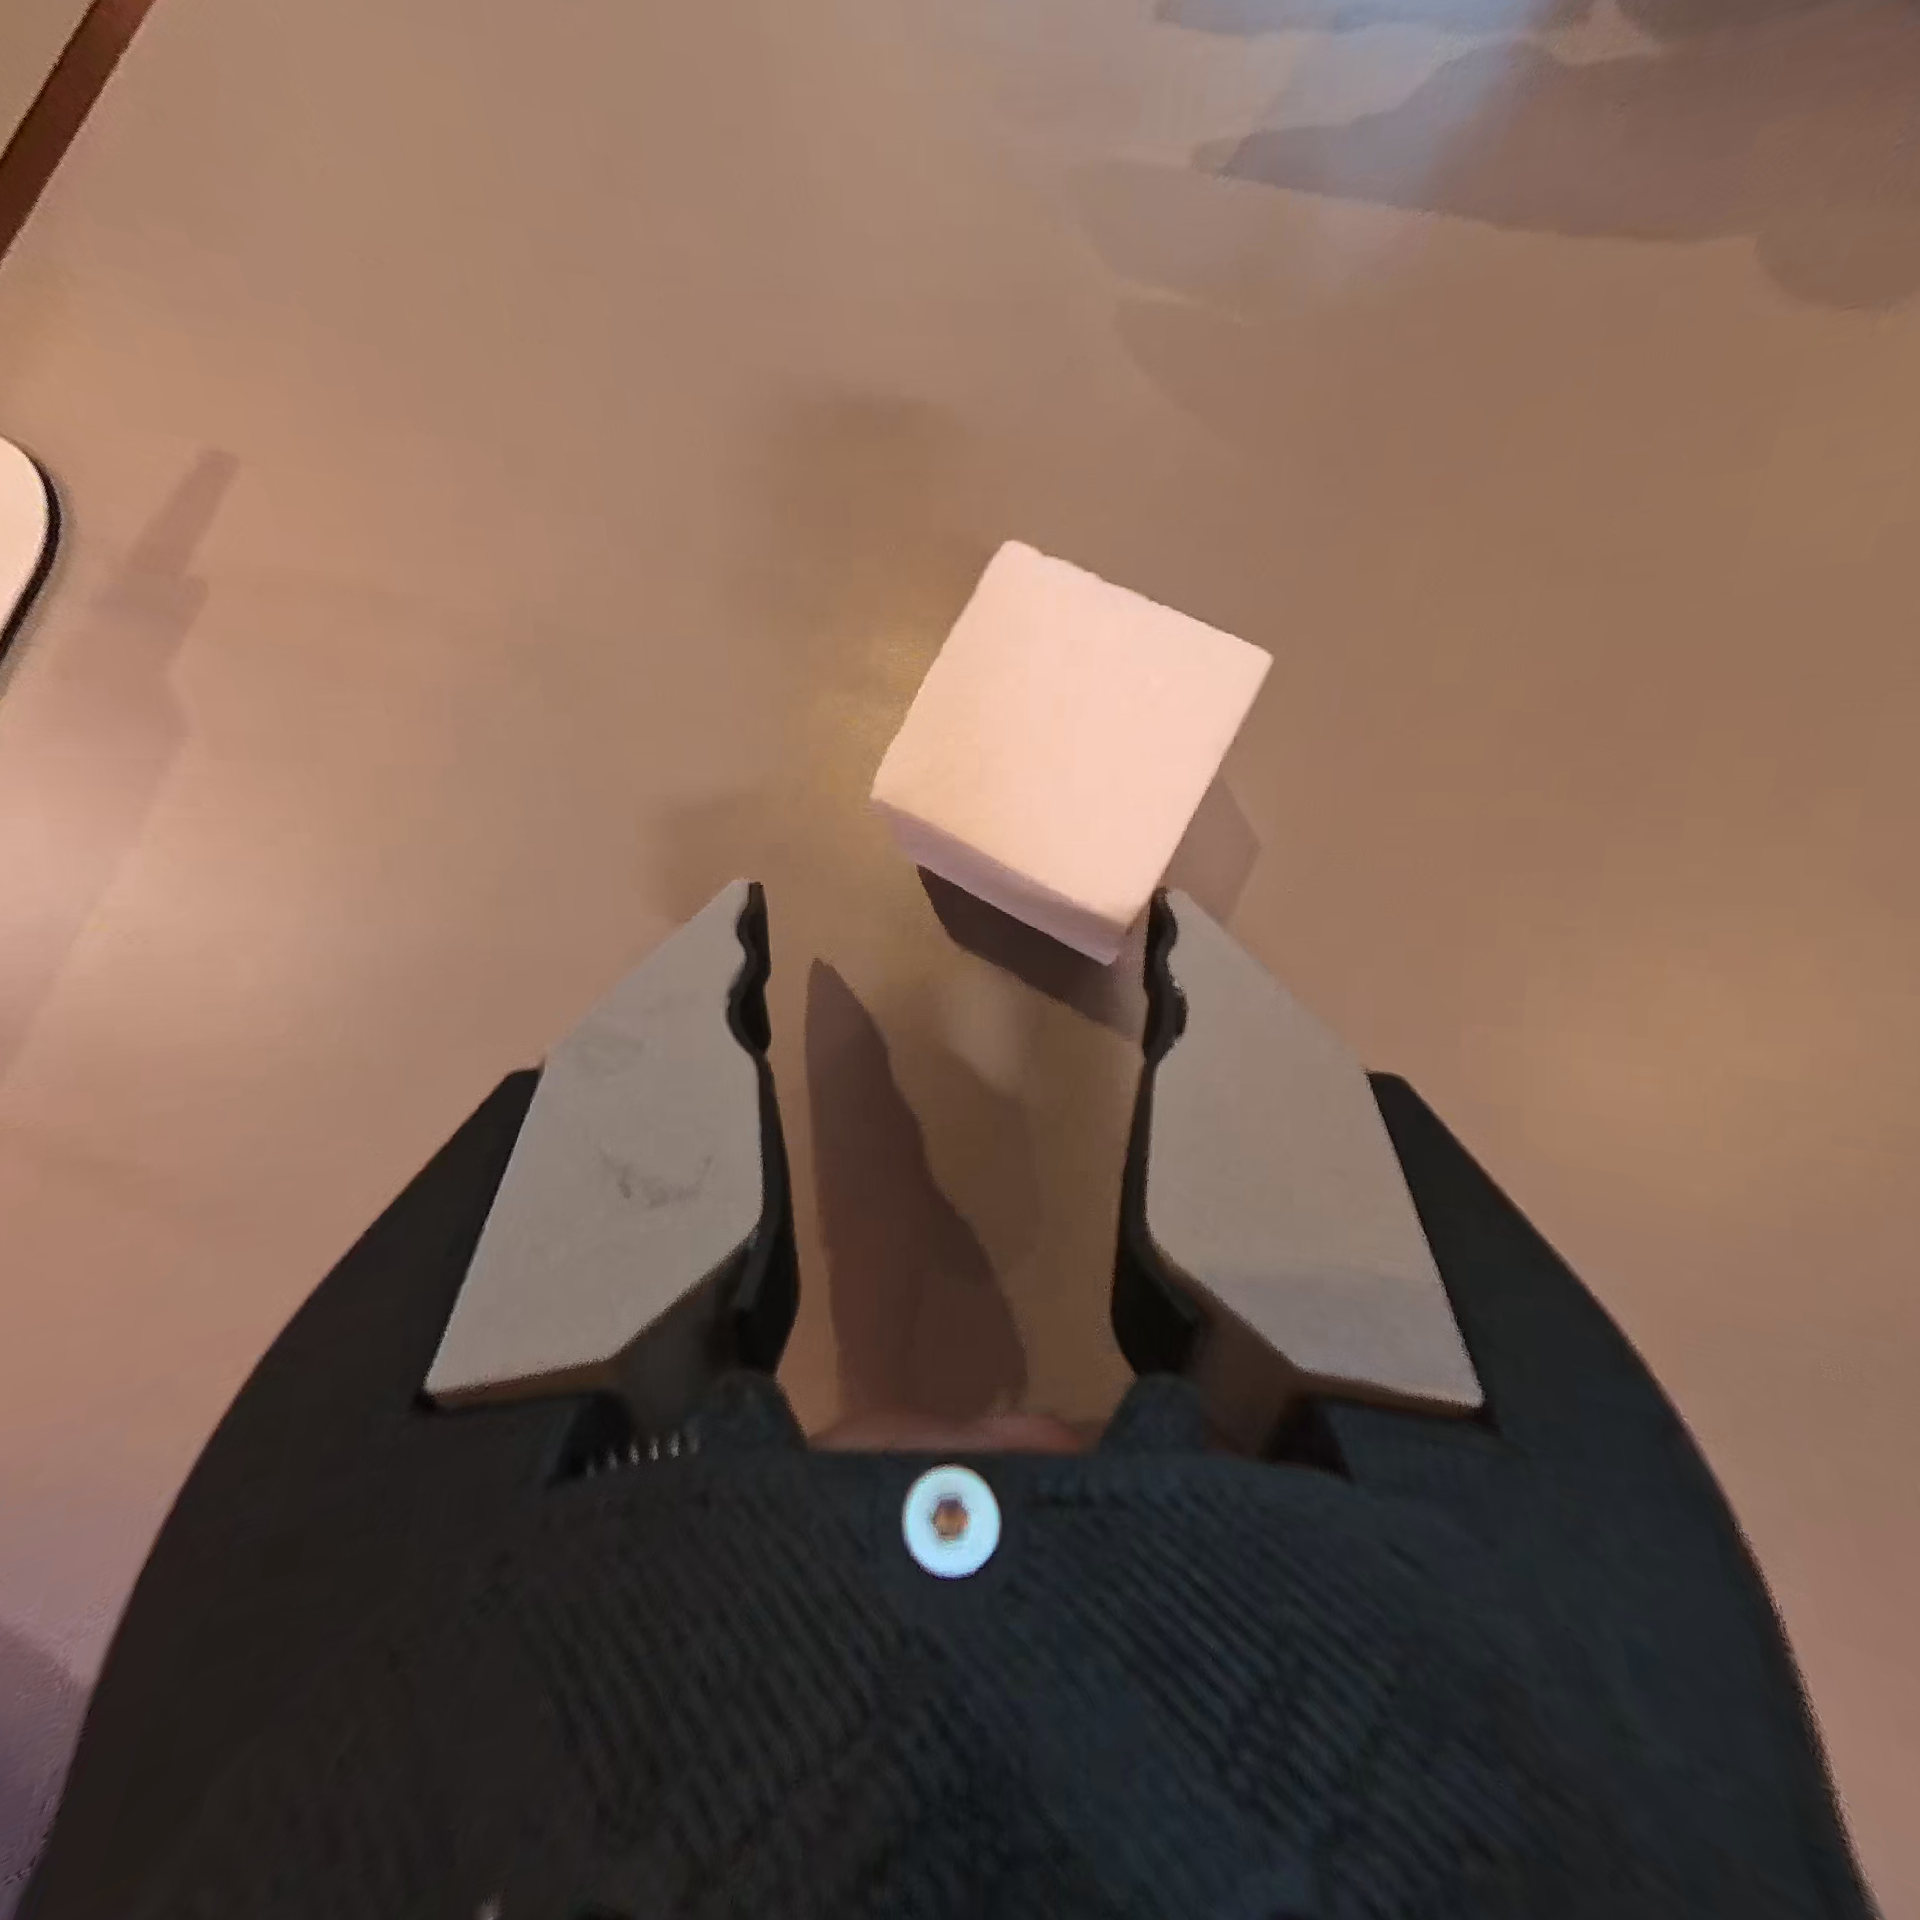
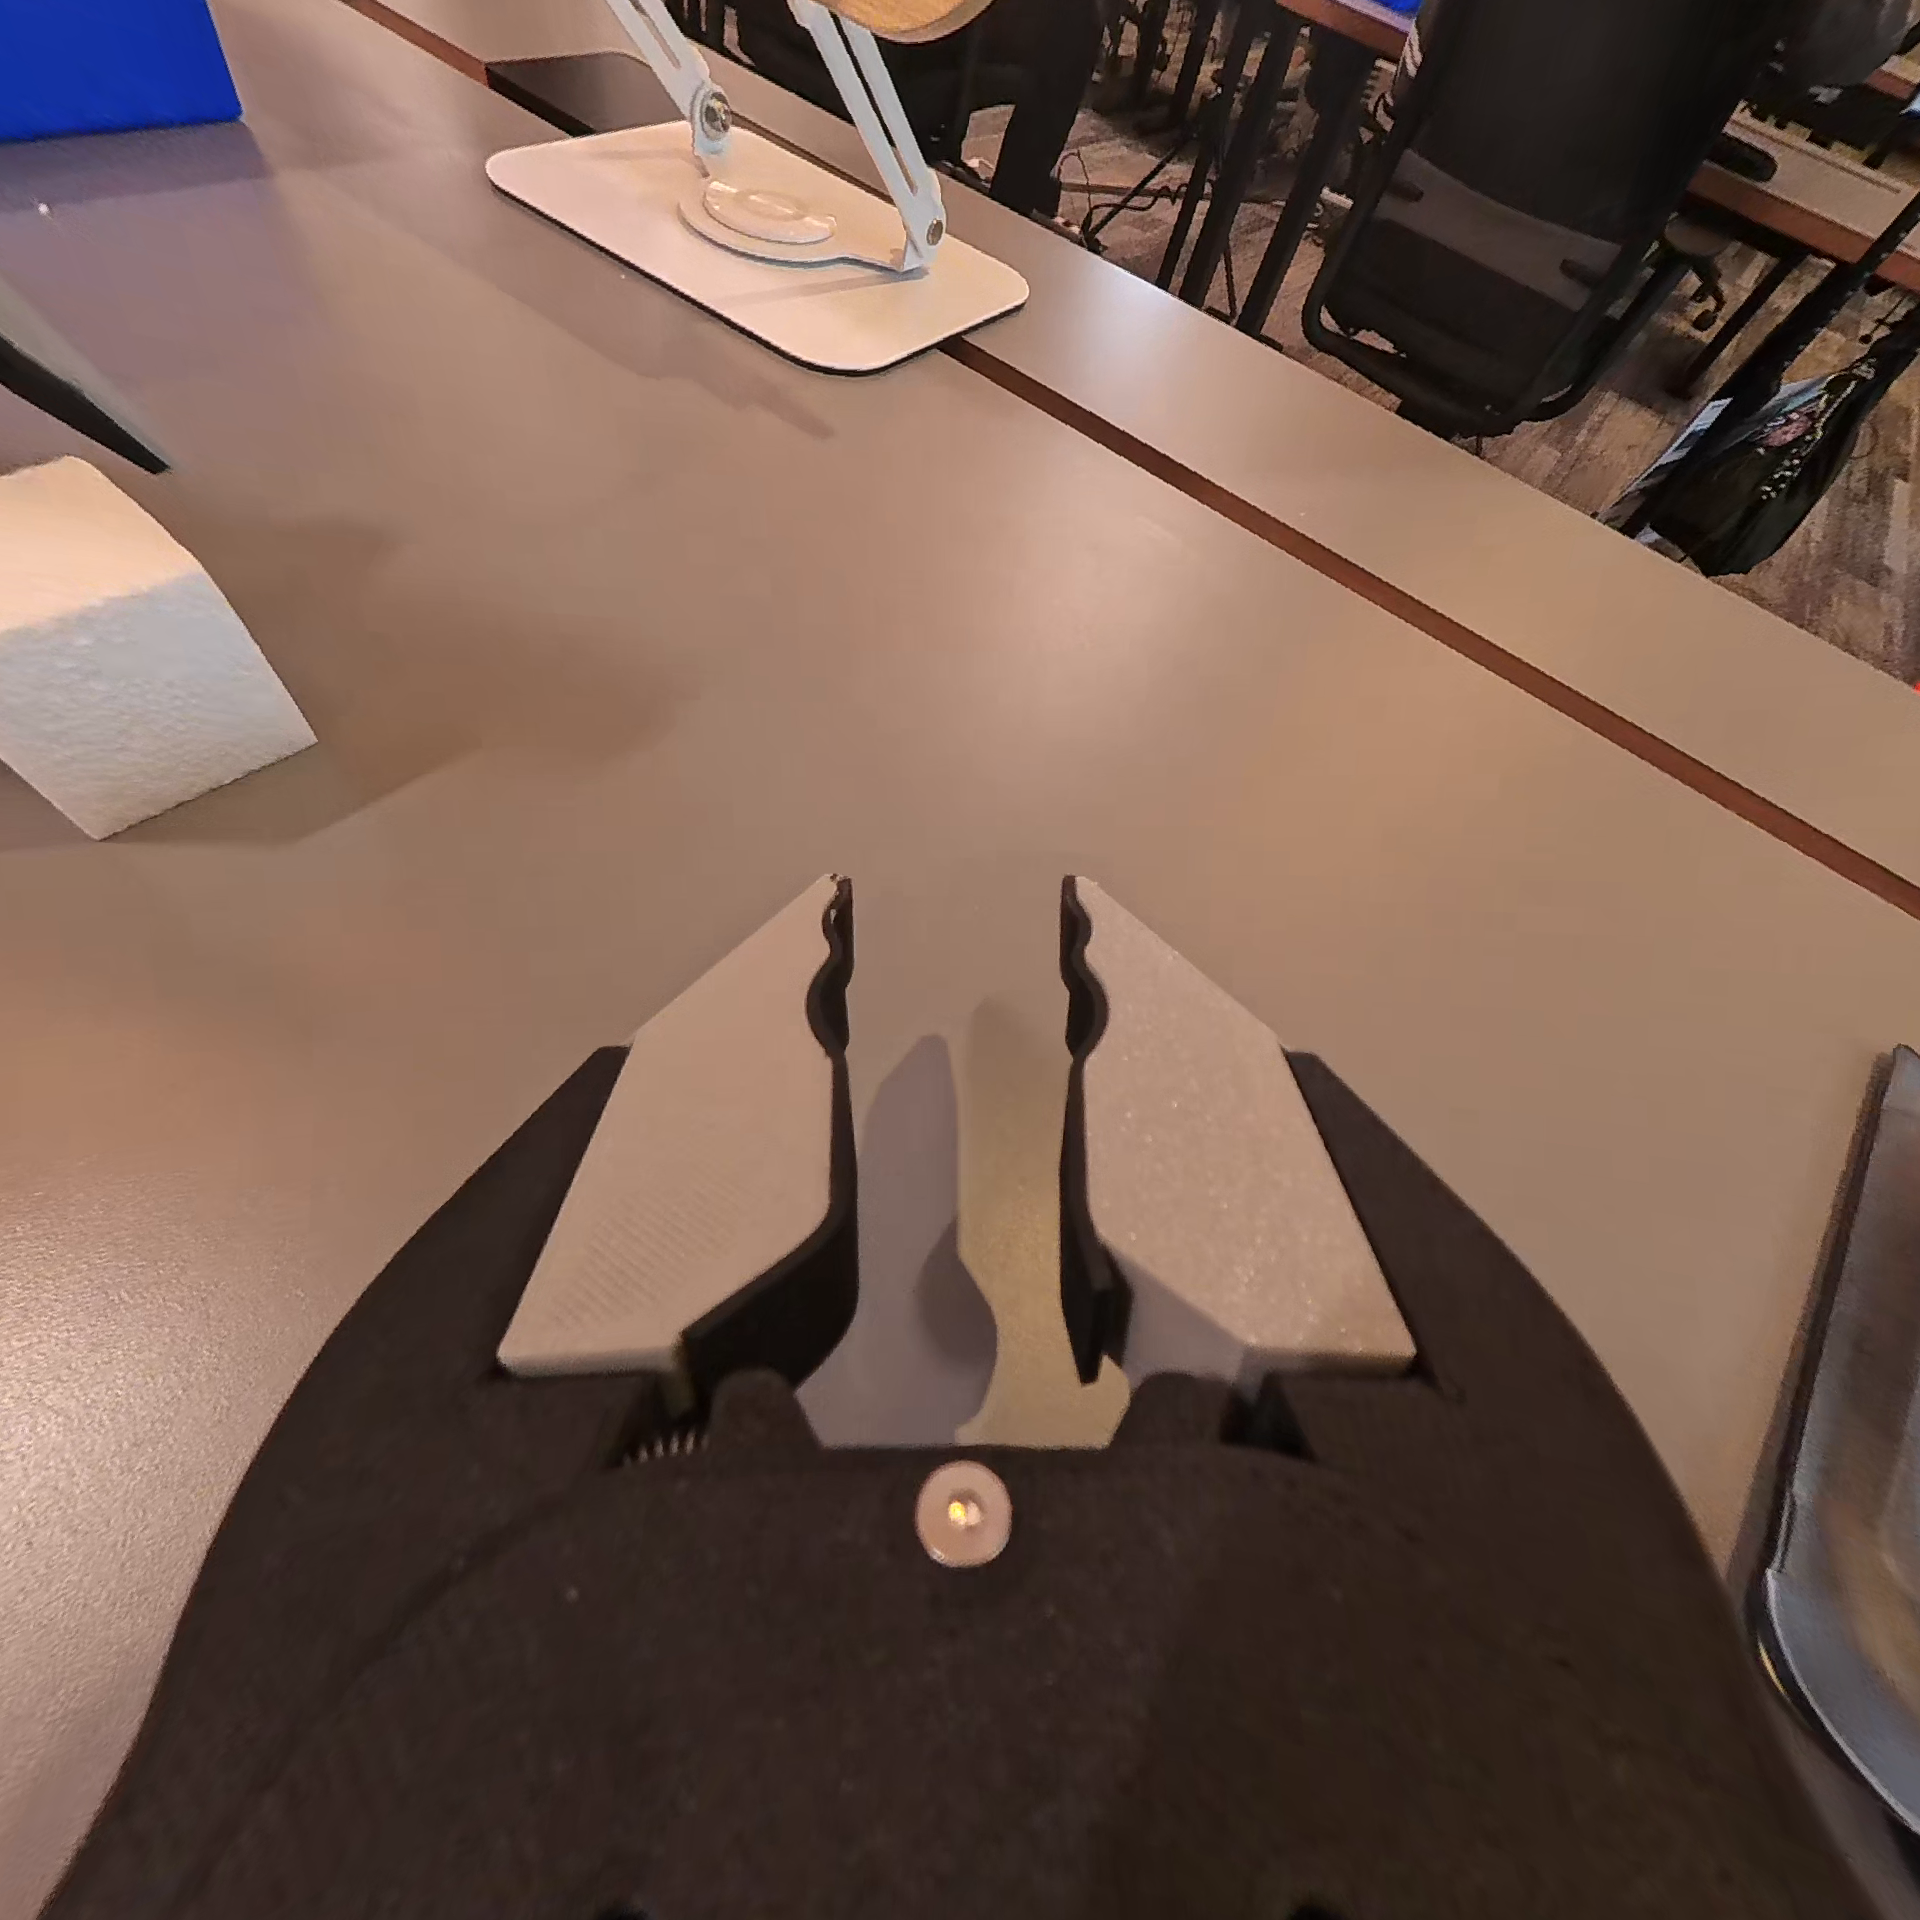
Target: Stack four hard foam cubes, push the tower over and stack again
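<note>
In the left wrist view a pale foam cube (image 1: 1070,748) stands on the brown table, seen from above, just beyond my fingertips. It may be the top of a stack; what lies under it is hidden. My left gripper (image 1: 956,914) is open and empty, its right fingertip (image 1: 1164,935) close to the cube's near corner. In the right wrist view another white foam cube (image 2: 114,644) rests on the table at the far left. My right gripper (image 2: 956,904) is open and empty, hovering over bare table, well to the right of that cube.
A white stand base (image 2: 758,239) with angled arms sits at the table's far side; its corner (image 1: 21,540) shows at the left wrist view's left edge. A blue block (image 2: 104,62) is far left. A dark tray (image 2: 1839,1455) lies at right. Chairs (image 2: 1558,187) stand beyond the table edge. The left gripper's tips are roughly 20 centimetres from the right gripper's. My left gripper's tips are some 5 centimetres from the white foam cube (image 2: 114,644).
</note>
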Demonstrator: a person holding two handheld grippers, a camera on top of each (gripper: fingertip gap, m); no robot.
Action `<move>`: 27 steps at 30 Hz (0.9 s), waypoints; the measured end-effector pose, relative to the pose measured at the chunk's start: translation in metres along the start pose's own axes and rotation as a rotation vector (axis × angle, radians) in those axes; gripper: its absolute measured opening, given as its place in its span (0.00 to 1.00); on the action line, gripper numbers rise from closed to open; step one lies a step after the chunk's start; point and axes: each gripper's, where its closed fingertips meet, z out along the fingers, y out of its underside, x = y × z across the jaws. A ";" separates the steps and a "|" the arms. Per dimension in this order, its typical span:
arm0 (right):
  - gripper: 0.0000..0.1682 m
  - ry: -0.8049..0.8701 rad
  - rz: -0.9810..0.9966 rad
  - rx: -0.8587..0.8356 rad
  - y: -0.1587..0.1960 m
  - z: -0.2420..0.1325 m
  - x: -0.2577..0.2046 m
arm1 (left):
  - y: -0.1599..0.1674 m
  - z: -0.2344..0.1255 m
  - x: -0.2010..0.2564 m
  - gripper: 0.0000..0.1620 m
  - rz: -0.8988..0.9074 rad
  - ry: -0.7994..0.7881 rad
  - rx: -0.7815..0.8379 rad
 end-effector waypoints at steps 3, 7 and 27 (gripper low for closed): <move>0.22 0.004 0.003 -0.003 0.001 0.000 0.002 | 0.001 -0.008 -0.004 0.46 -0.093 0.034 0.034; 0.22 0.007 0.015 -0.005 0.003 0.000 0.004 | 0.013 -0.030 0.006 0.50 -0.203 0.099 0.087; 0.22 -0.003 -0.003 -0.008 0.004 0.002 -0.002 | 0.160 -0.241 -0.152 0.48 -0.677 -0.567 0.155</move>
